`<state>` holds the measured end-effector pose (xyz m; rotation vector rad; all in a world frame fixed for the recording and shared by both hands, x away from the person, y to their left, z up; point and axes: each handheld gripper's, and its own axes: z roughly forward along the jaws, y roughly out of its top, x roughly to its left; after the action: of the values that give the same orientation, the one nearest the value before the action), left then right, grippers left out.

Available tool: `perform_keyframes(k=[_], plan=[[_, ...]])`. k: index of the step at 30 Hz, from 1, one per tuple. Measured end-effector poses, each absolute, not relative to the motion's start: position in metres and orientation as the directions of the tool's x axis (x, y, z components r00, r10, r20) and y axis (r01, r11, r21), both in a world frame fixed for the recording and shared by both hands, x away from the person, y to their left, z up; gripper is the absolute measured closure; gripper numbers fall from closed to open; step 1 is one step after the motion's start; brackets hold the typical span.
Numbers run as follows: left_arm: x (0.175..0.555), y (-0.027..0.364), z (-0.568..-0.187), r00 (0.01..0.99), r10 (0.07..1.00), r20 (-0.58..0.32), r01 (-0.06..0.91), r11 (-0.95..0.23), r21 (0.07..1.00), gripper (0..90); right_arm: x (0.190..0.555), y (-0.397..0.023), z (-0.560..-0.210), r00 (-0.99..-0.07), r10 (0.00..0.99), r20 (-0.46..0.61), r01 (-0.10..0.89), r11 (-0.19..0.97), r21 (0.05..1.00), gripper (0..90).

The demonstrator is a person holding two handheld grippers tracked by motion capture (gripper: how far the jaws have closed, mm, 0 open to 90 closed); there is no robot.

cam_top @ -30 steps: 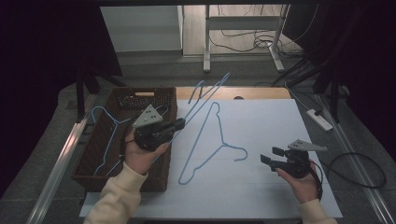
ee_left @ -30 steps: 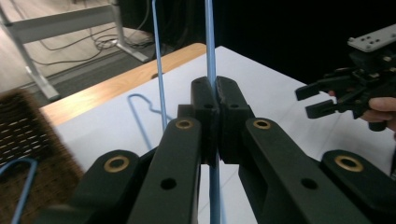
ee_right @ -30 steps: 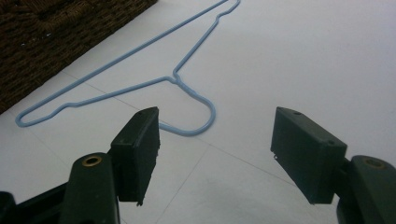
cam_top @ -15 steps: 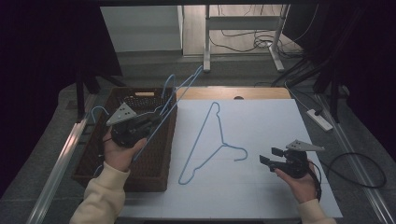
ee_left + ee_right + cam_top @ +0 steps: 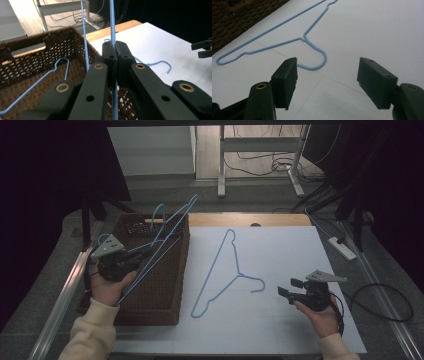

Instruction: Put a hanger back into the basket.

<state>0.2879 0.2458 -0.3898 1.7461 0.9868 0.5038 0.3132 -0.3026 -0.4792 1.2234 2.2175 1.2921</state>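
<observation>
Right claw [image 5: 286, 289] sits low near the desk's right front corner, jaws apart with nothing between them, aimed at the hook end of the thin light-blue wire hanger [image 5: 220, 270] lying flat on the white paper sheet [image 5: 300, 245]. Judged: it is parked there ready to take or steady that hanger by the hook, not yet touching it. In the right gripper view the hook curls just beyond the jaw tips, and the hanger's long triangular body runs away toward the basket side.

Left claw [image 5: 145, 251] is over the left part of the desk, above the dark brown woven rectangular basket [image 5: 172, 285], jaws together and clamped on a second light-blue wire hanger [image 5: 165, 232]. The left gripper view shows the wire pinched dead centre between the pads — a firm hold, probably chosen so the light frame does not swing. That hanger is in the air, tilted up and away toward the basket's far right corner, its far end past the rim. Judged: it is either coming out of or going into the basket — cannot tell which.

Another blue wire hook [image 5: 61, 62] lies inside the basket. The hangers look thin, slightly springy, uniformly coated blue — likely to slip or snag on each other.

Farther back, the bare wooden desk edge [image 5: 270, 219] shows past the paper.
</observation>
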Motion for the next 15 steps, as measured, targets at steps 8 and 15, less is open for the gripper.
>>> perform_keyframes(k=[8,15], plan=[[0.283,0.264,-0.401,0.57,0.811,-0.13,0.409,-0.143,0.901,87.7,0.313,-0.302,-0.479,-0.594,0.79,0.152,0.523,0.235,0.819,32.7],[0.278,0.278,-0.413,0.566,0.815,-0.12,0.433,-0.17,0.885,87.7,0.312,-0.302,-0.479,-0.594,0.79,0.153,0.524,0.234,0.819,32.7]])
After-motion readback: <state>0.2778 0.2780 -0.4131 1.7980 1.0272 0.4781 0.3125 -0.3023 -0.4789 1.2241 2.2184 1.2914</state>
